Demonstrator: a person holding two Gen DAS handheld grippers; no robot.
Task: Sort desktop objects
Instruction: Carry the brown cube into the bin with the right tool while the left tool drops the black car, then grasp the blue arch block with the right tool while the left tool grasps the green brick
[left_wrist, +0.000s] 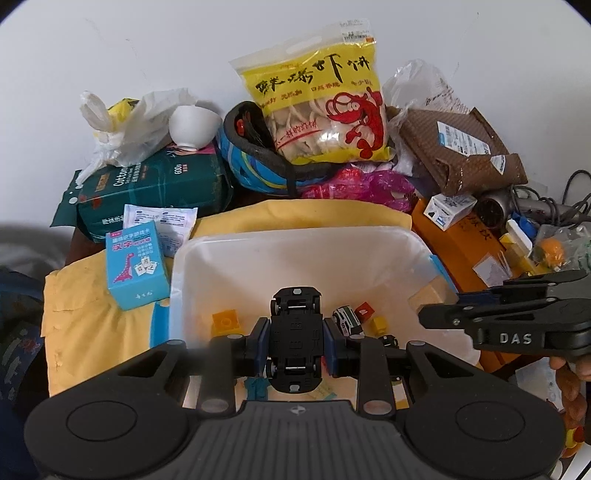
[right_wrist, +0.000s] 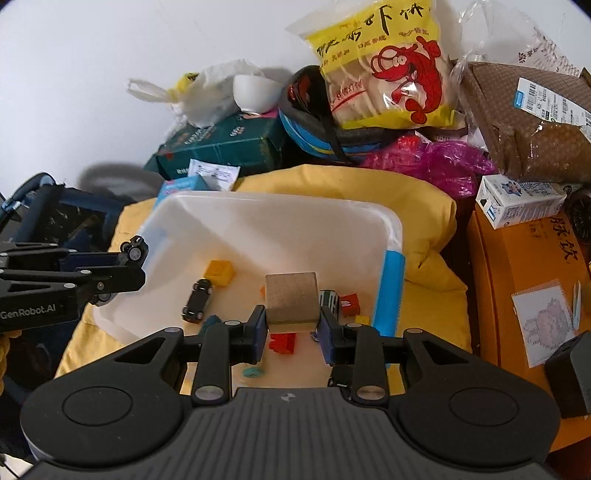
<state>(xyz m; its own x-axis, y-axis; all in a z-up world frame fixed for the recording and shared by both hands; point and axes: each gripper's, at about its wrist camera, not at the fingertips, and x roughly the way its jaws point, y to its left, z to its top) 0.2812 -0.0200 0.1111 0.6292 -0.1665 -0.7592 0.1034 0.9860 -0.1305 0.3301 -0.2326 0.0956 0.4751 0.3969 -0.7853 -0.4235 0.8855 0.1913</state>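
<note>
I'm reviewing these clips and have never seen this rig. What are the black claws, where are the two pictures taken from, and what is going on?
No robot here: a person holds two hand-held grippers, each with a fisheye camera looking along its fingers. The left camera shows the left gripper clamped on a black toy car, underside up. The right camera shows the right gripper clamped on a wooden block. Both hover over a white bin holding small toys, on a yellow cloth. Behind it are piled a snack bag and boxes.

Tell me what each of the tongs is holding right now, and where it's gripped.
Left tongs hold a black toy car upside down, clamped across its sides mid-body. Right tongs hold a wooden block by its two opposite side faces.
</note>
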